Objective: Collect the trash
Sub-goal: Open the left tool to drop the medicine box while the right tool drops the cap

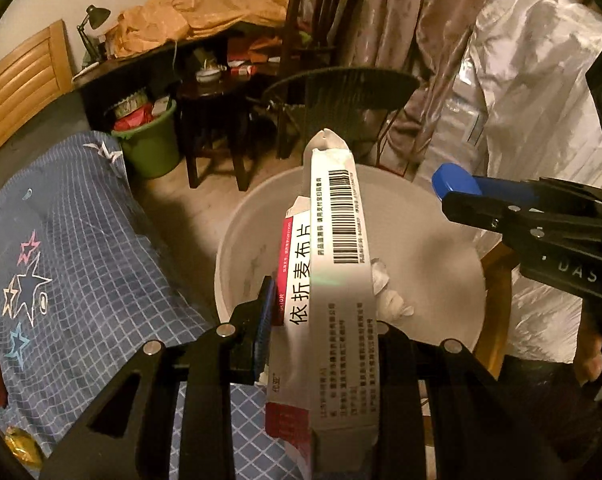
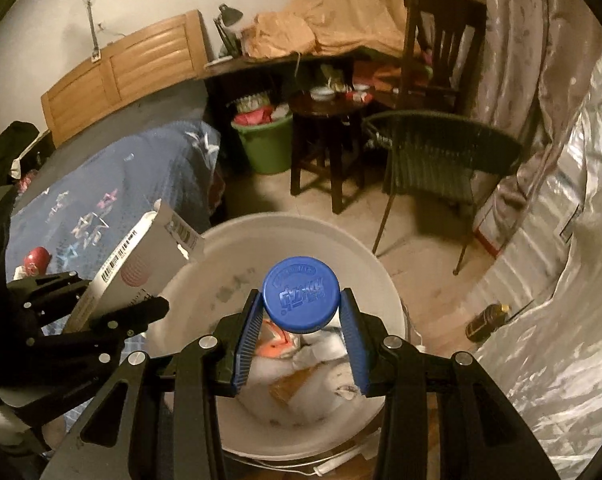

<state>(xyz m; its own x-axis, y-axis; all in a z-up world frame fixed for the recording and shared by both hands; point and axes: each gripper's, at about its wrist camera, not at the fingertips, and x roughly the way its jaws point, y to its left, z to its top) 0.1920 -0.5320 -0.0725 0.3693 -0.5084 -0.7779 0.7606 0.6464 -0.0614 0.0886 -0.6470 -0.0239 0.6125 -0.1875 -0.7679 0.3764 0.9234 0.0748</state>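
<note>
Left gripper (image 1: 321, 316) was clamped on a flattened medicine carton (image 1: 333, 264), white with a red-edged panel, bold black Chinese characters, a barcode up its long side and a torn far flap; the carton stood nearly upright, poised over the near-left rim of the white bucket (image 1: 441, 216). From the right wrist view the same carton (image 2: 141, 264) leaned in at the left, above the bucket's left rim (image 2: 205, 240). Right gripper (image 2: 301, 304) was closed on a round blue bottle cap (image 2: 300, 293), ridged at the edge with raised lettering on its face, pinched between the blue pads (image 2: 247, 332) directly over the bucket's mouth. Crumpled white tissue (image 2: 325, 348), an orange-and-white wrapper and a brown scrap lay in the bucket's bottom. A blue checked quilt (image 1: 73, 248) with star prints lay left of the bucket; a green bin (image 2: 267, 142) stuffed with rubbish stood far behind, beside a dark wooden stool (image 2: 325, 120).
</note>
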